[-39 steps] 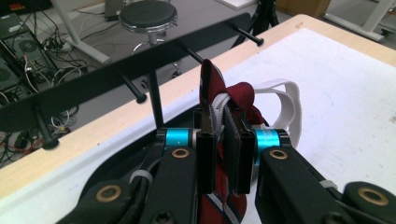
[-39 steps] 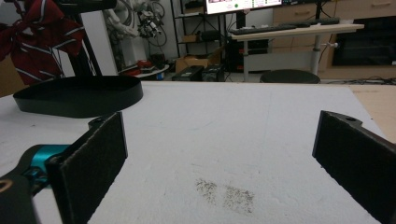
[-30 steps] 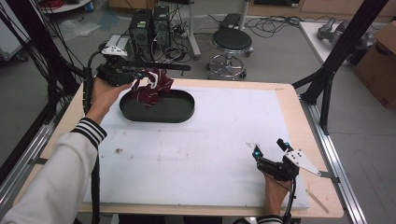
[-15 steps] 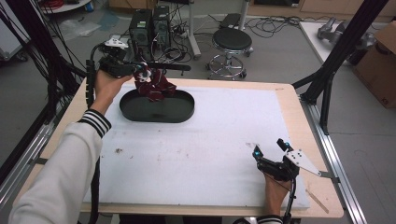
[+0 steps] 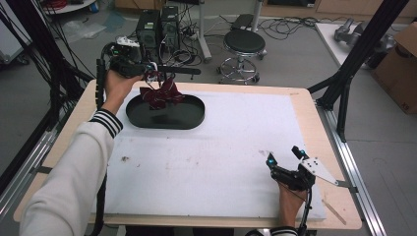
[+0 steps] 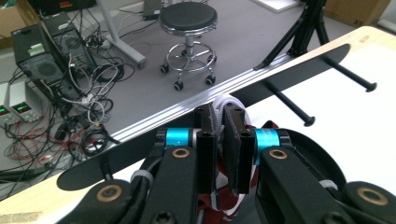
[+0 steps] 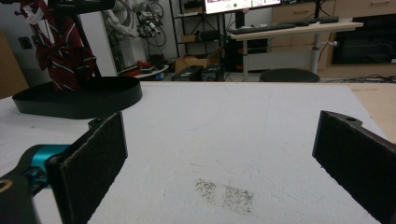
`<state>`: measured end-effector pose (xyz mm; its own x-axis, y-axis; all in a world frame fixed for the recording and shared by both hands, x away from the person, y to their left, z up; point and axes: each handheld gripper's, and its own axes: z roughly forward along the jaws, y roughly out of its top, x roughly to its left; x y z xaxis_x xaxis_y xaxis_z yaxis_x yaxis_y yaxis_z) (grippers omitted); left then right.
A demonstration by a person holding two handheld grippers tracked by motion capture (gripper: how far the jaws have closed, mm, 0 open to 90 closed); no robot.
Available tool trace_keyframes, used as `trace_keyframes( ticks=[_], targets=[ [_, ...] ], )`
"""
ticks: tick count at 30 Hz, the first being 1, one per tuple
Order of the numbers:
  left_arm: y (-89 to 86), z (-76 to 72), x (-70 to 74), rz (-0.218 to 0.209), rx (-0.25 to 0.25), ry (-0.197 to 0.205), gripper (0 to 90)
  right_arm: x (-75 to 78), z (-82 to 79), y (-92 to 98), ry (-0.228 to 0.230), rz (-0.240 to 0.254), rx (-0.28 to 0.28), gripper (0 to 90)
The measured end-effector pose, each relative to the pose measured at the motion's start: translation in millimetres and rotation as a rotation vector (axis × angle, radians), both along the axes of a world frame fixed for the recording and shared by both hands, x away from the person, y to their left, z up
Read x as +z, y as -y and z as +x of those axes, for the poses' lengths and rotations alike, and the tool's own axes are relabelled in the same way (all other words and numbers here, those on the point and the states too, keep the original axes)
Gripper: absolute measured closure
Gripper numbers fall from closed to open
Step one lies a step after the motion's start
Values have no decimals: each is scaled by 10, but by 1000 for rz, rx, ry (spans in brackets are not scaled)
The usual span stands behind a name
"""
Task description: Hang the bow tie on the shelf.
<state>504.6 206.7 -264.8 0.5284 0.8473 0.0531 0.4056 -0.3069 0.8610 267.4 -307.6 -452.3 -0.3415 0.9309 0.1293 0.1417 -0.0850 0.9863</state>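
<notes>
A dark red bow tie (image 5: 160, 96) with white stripes hangs over the far-left part of a black oval tray (image 5: 194, 118). My left gripper (image 5: 152, 73) is above it at the table's far-left edge, shut on the tie's white strap (image 6: 224, 100); its jaws (image 6: 223, 119) pinch the strap. Behind the tie runs a black bar with pegs (image 6: 299, 70). My right gripper (image 5: 284, 156) rests near the front right of the white mat, open, with nothing between its pads (image 7: 222, 126). From there the tie (image 7: 58, 46) and tray (image 7: 79, 100) show at the far left.
A white mat (image 5: 221, 157) covers the wooden table (image 5: 314, 113). Dark smudges (image 7: 224, 193) mark the mat by the right gripper. Beyond the far edge stand a stool (image 5: 244, 42), computer cases (image 5: 157, 27) and cables. Black frame legs (image 5: 344, 83) rise at the right.
My left gripper has moved toward the table's far edge and lifted the bow tie, which now hangs more upright over the tray. The right gripper has stayed put.
</notes>
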Motion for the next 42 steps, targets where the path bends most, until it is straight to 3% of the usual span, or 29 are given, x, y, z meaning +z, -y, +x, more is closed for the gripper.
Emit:
trace_keyframes(
  ticks=[3, 5, 12, 27, 42],
  targets=[
    [-10, 13, -23, 5, 2, -14, 837, 0, 0, 0, 0, 0, 0, 20],
    [-10, 3, -28, -17, -5, -18, 837, -1, 0, 0, 1, 1, 0, 20],
    [53, -53, 16, 4, -28, 0, 837, 0, 0, -1, 1, 0, -1, 20],
    [77, -159, 71, -7, -41, 9, 837, -2, -6, -2, 9, -2, -4, 20],
    [27, 42, -77, 24, 5, -31, 835, -4, 0, 5, 12, 5, -6, 20]
  ],
)
